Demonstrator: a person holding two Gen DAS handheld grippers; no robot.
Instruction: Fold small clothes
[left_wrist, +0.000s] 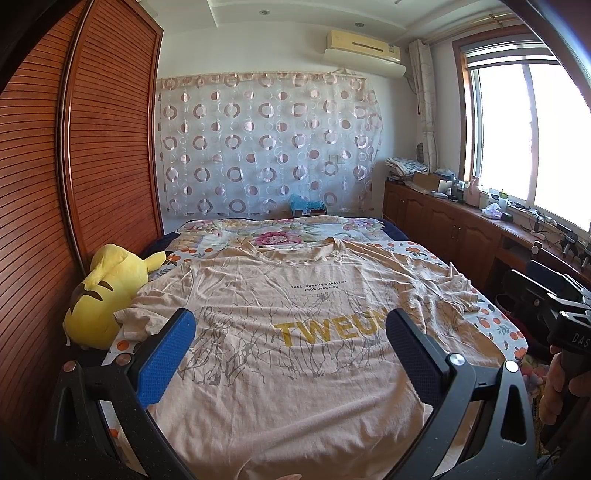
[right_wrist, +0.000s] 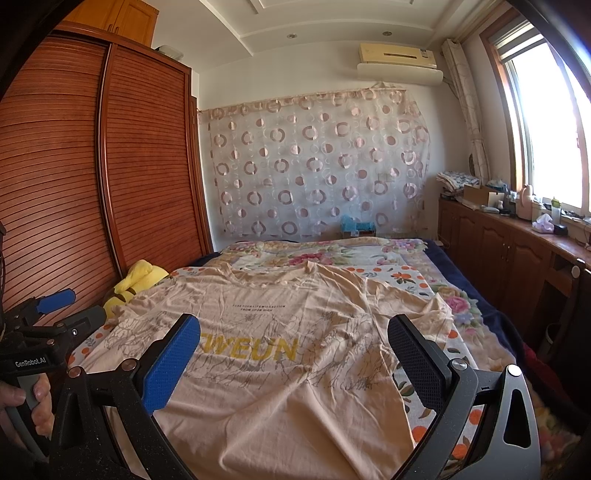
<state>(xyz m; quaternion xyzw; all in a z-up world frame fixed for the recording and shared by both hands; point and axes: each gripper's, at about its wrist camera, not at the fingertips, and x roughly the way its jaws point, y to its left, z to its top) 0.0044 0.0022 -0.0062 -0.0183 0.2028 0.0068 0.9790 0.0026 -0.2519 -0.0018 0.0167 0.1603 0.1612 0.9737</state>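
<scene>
A beige T-shirt with yellow letters lies spread flat, front up, on the bed, collar at the far end. It also shows in the right wrist view. My left gripper is open and empty, held above the shirt's lower half. My right gripper is open and empty, above the shirt's lower right part. The left gripper's body shows at the left edge of the right wrist view; the right gripper's body shows at the right edge of the left wrist view.
A yellow plush toy lies at the bed's left edge beside the slatted wooden wardrobe. A wooden cabinet with clutter runs under the window on the right. A patterned curtain hangs behind the bed.
</scene>
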